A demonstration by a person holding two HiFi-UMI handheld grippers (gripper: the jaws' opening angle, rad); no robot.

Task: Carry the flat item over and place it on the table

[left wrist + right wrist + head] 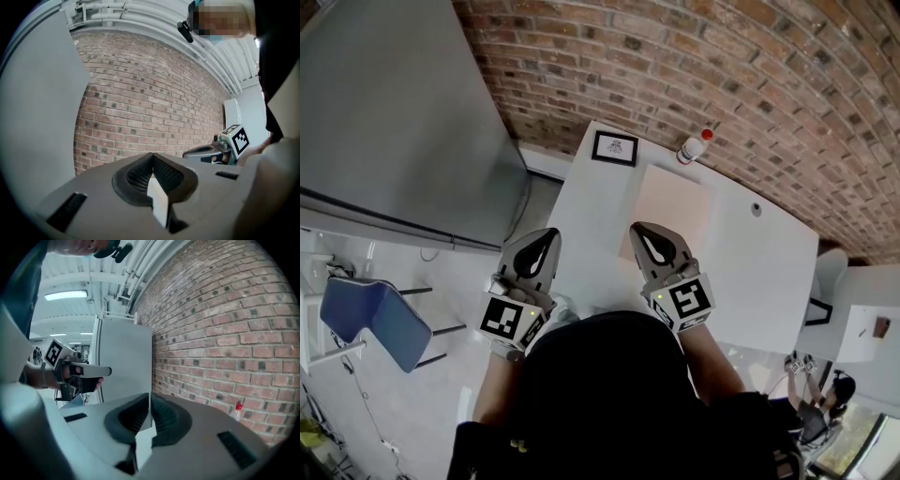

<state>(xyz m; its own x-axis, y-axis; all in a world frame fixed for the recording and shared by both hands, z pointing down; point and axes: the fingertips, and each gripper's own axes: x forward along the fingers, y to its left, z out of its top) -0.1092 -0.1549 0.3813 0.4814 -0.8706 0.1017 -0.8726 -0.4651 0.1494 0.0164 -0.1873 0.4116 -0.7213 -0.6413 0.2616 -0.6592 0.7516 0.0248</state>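
Reaching forward side by side from the person's body, the left gripper (546, 234) and right gripper (645, 230) both have their jaws pressed together with nothing between them. The flat item (675, 202) lies on the white table (750, 262) just ahead of the right gripper's tips. Only the head view shows it, and contact is unclear. Farther past those tips a bottle (694, 147) stands before the brick wall (722, 66). The right gripper view also catches that bottle, and each gripper view shows the other gripper.

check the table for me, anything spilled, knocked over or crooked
Nothing stands out. The beige flat panel lies flat on the white table, roughly square with its edges. The red-capped bottle stands upright by the brick wall, and the framed card sits near the far edge. No spill shows.
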